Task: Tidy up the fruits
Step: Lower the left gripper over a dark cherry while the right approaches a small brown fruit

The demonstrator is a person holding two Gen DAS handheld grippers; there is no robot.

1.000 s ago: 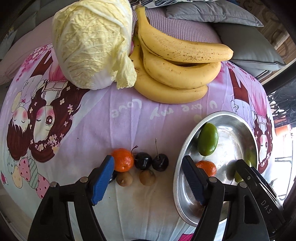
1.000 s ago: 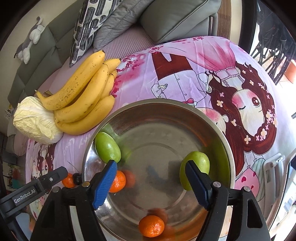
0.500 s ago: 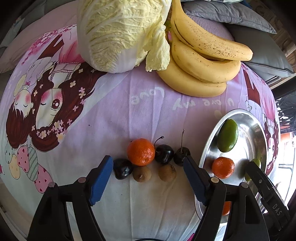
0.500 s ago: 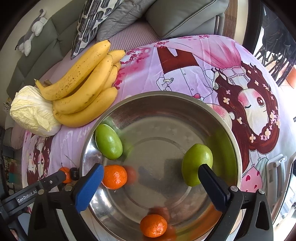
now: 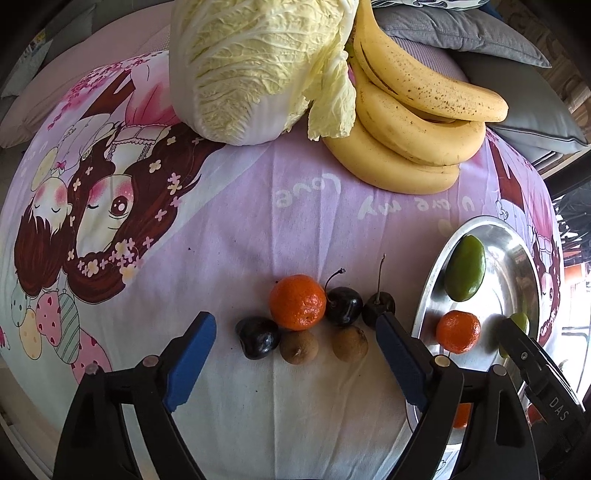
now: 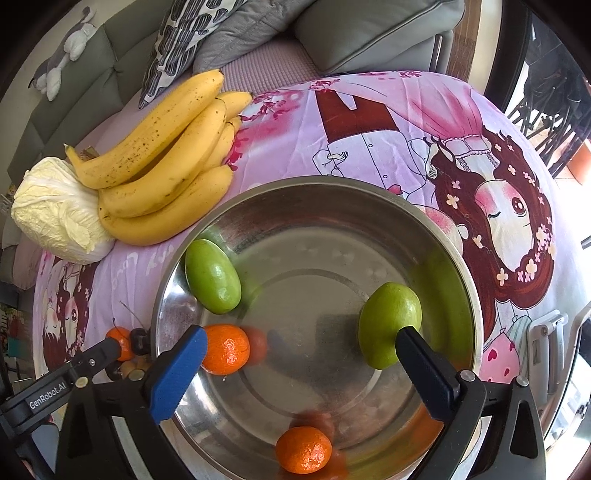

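In the left wrist view, a tangerine [image 5: 297,302], three dark cherries [image 5: 343,305] and two small brown fruits [image 5: 298,346] lie in a cluster on the pink cloth. My left gripper [image 5: 295,349] is open and empty, its jaws straddling the cluster just in front of it. A steel bowl [image 5: 428,291] sits to the right. In the right wrist view, the bowl [image 6: 436,218] holds two green fruits [image 6: 212,280], [image 6: 388,325] and two tangerines [image 6: 225,349], [image 6: 303,449]. My right gripper [image 6: 299,363] is open and empty above the bowl.
A bunch of bananas [image 5: 413,122] and a napa cabbage [image 5: 258,66] lie at the far side of the cloth; they also show in the right wrist view, bananas [image 6: 162,162], cabbage [image 6: 55,214]. Grey cushions [image 6: 369,29] and a sofa lie behind.
My left gripper moved left, so the fruit cluster now sits centred between its jaws. My right gripper opened wider above the bowl.
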